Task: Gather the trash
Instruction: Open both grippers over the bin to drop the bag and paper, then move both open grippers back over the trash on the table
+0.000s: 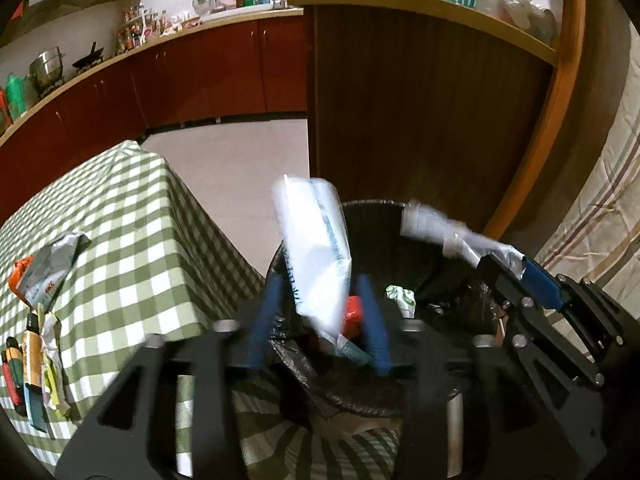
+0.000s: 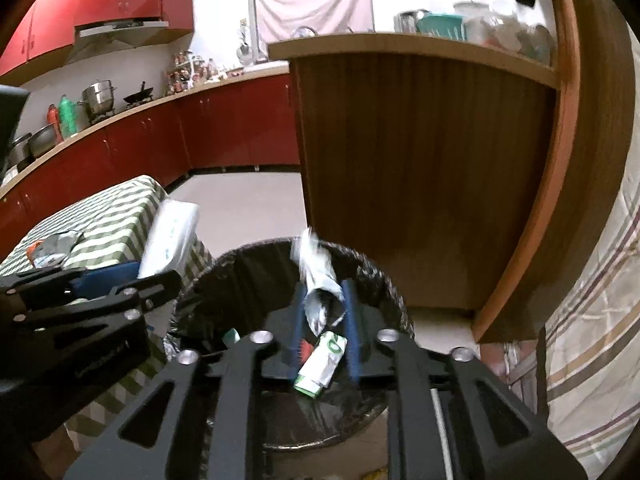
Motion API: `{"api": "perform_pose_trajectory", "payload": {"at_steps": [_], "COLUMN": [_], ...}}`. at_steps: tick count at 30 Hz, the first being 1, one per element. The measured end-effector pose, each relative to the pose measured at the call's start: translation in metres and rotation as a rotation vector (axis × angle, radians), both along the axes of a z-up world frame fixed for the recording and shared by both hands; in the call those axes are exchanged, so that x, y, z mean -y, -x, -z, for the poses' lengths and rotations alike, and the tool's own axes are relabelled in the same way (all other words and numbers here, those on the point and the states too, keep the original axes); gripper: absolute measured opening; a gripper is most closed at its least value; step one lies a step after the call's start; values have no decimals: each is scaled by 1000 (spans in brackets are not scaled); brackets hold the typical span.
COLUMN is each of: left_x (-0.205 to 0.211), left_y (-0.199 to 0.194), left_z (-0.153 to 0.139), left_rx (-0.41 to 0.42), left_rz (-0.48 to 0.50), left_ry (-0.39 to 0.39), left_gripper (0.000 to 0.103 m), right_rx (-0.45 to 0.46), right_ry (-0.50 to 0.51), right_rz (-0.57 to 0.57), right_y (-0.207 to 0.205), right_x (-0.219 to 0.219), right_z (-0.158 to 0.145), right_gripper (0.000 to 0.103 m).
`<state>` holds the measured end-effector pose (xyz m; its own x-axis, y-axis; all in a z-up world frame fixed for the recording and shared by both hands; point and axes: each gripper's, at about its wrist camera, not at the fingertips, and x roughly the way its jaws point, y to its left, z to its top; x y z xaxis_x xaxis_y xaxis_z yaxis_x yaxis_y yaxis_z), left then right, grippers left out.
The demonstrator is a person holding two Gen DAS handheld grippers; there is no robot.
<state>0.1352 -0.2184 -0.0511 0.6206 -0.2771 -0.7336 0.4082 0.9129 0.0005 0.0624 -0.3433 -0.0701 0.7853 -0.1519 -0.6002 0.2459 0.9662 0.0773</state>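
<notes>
Over black-lined trash bin (image 1: 372,216), both grippers hover. Left gripper (image 1: 322,280): blue fingers spread apart, white plastic bag (image 1: 316,252) between them, blurred; cannot tell if pinched or loose. Right gripper (image 2: 324,292): fingers likewise parted, crumpled silver wrapper (image 2: 316,280) between them, grip unclear. Inside bin: green-white carton (image 2: 322,360), red scrap (image 1: 354,316). More wrappers (image 1: 40,276) lie on green checked tablecloth (image 1: 132,240), left of bin.
</notes>
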Motion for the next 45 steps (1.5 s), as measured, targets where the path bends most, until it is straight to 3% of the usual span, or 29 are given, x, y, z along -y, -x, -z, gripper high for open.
{"api": "perform_pose_trajectory", "payload": {"at_steps": [2,16,18,24,33,45], "left_x": [-1,-51,-63,-108,-182,-273], "left_y": [-1,4,7,17,35,55], "left_z": [1,-18,-22,-34,-47,-41], "left_rx": [-5,15,20,35,47,10], "left_rz": [-9,-104,-125,-201,-344,-521], "left_ry": [3,15,13,7,4,-6], "left_gripper": [49,49,49,50,55,55], "right_rx": [-4,12,16,34,47,33], "right_ry": [-18,1,1,7,13,12], "right_rz": [9,-16,-34,-99,-238,-379], "right_y": [0,1,1,-2,-5,-6], "right_x": [3,-11,-19,-50,-114,-185], "right_z": [2,-11,-14,-25,-36,-37], "right_gripper": [33,33,37,43,44,45]}}
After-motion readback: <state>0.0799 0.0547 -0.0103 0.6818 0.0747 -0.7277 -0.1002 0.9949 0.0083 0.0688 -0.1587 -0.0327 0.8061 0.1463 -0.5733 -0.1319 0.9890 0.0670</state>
